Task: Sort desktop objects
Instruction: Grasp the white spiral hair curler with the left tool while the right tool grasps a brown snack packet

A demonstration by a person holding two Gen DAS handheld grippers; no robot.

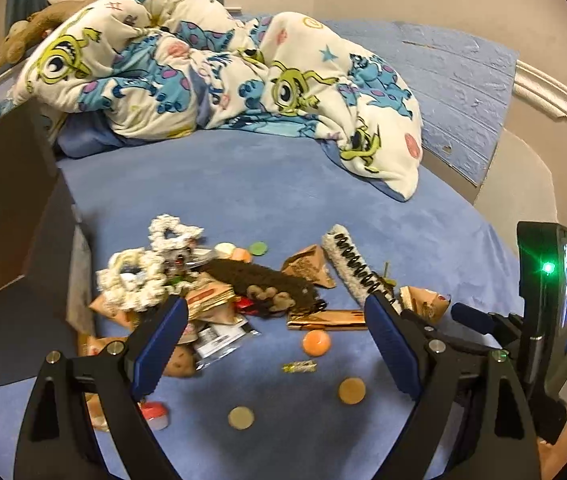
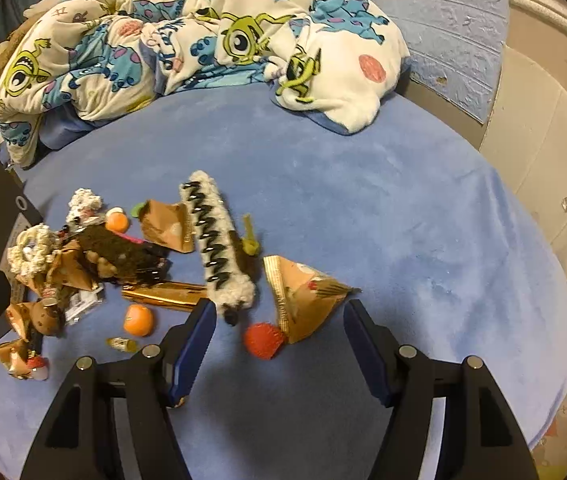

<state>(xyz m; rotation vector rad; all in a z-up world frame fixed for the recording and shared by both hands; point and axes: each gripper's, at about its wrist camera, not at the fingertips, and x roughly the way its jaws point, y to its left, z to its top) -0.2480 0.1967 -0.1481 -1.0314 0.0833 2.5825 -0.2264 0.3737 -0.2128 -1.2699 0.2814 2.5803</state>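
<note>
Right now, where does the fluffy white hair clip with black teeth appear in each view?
Left wrist view: the white hair clip lies right of centre, above the right fingertip.
Right wrist view: the clip lies centre-left, above the left fingertip.
Shared landmark: the gold wrapper bar beside its near end.

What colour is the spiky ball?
Red; the spiky ball shows best in the right wrist view.

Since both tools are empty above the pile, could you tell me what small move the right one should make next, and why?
Probably lower the right tool onto the brown triangular packet: it lies just ahead between the open fingers, apart from the main pile, though a red ball touches its near edge.
</note>
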